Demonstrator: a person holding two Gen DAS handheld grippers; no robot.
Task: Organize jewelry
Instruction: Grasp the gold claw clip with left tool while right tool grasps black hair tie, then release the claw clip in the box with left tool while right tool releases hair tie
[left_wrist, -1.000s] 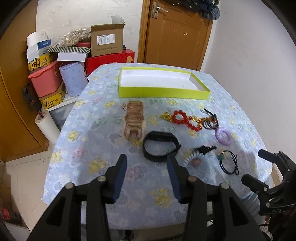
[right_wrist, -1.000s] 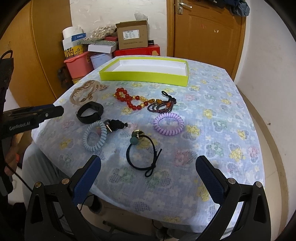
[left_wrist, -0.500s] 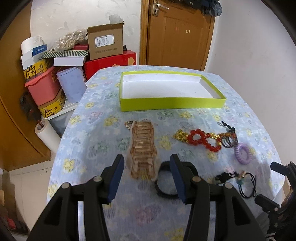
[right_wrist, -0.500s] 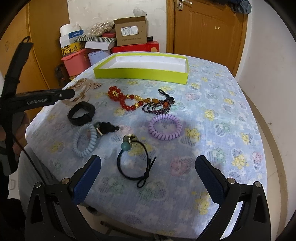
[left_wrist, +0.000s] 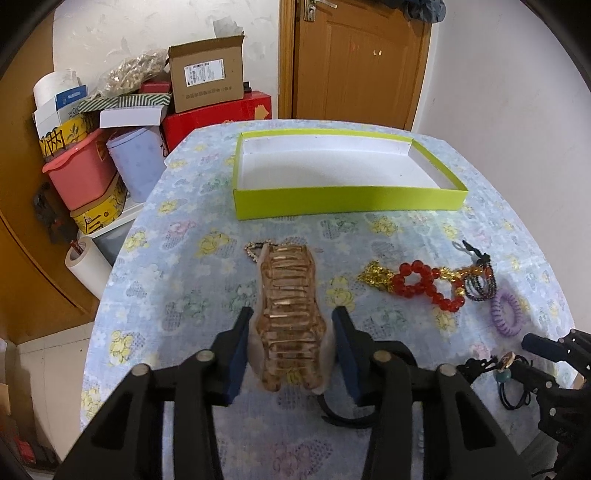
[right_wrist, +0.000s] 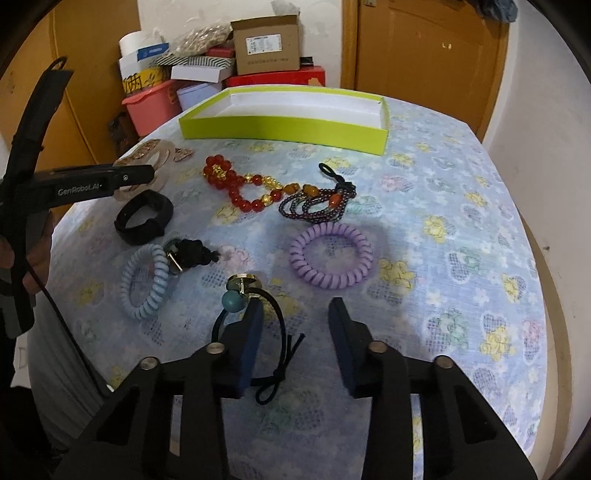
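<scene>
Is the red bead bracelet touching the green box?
Apart. The right wrist view shows bare tablecloth between the red bead bracelet and the green box.

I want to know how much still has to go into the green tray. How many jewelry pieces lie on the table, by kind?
Spiral hair ties: 2 (purple, light blue)
Black elastic ties: 2 (teal-bead one, knotted one)
Bead strings: 2 (red, dark)
Black band: 1
Gold slatted bracelet: 1
Total: 8; tray holds none.
</scene>
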